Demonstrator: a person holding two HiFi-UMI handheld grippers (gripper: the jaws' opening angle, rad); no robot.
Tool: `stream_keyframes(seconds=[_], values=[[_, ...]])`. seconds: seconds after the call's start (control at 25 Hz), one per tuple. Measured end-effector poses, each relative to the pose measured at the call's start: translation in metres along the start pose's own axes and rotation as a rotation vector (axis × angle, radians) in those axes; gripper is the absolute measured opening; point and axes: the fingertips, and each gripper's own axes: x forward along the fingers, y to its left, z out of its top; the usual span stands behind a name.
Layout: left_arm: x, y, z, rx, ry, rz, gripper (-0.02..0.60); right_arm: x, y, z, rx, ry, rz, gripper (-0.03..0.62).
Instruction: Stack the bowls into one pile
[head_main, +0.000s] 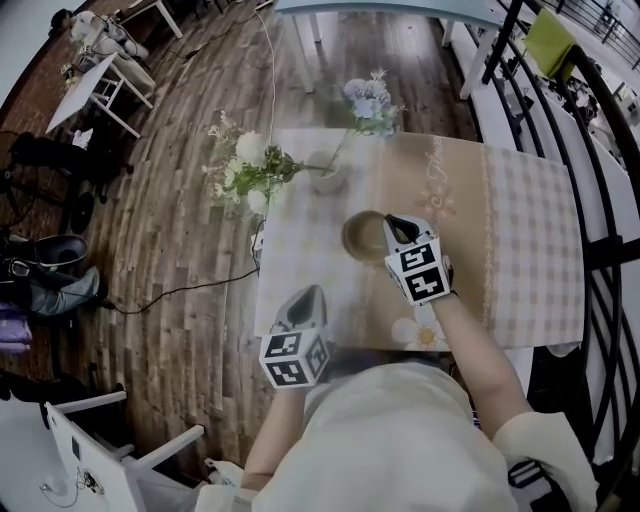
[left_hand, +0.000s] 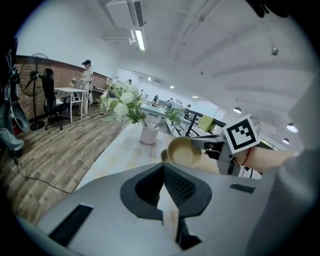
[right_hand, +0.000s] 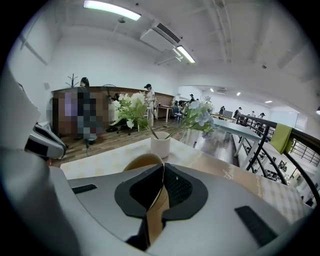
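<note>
The right gripper (head_main: 392, 224) is clamped on the rim of a tan, round ceramic bowl (head_main: 362, 237). In the right gripper view the bowl's wall runs straight down between the two closed pads. A rim grip of this kind probably lets the bowl hang free, so it can be lowered into another one.

The left gripper view shows the bowl lifted and tilted, with its open side turned towards that camera. It hangs on the person's side of the small white cylindrical vase (head_main: 327, 178), a little to the vase's right. A second tan bowl (left_hand: 163, 156) peeks out from behind the lifted bowl's lower left edge. It sits low on the pale checked tablecloth (head_main: 520, 230), nearer the person than the vase. It is most likely the base of the pile, so the held bowl appears to be poised over it for nesting. Whether the two bowls touch cannot be told.

The left gripper (head_main: 310, 298) hovers well short of the vase, at the table's near edge. Its jaw tips are pressed together and nothing is gripped between them. It seems to be parked out of the way.

The vase's white and blue flowers (head_main: 245, 165) lean out to either side, and that reach is likely why the stacking happens nearer the person.
</note>
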Motion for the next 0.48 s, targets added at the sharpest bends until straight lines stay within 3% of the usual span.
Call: stream_keyframes(seconds=[0.48], values=[[0.010, 0.019, 0.001, 0.007, 0.026, -0.010, 0.005, 0.024, 0.005, -0.006, 0.013, 0.020, -0.009, 0.008]])
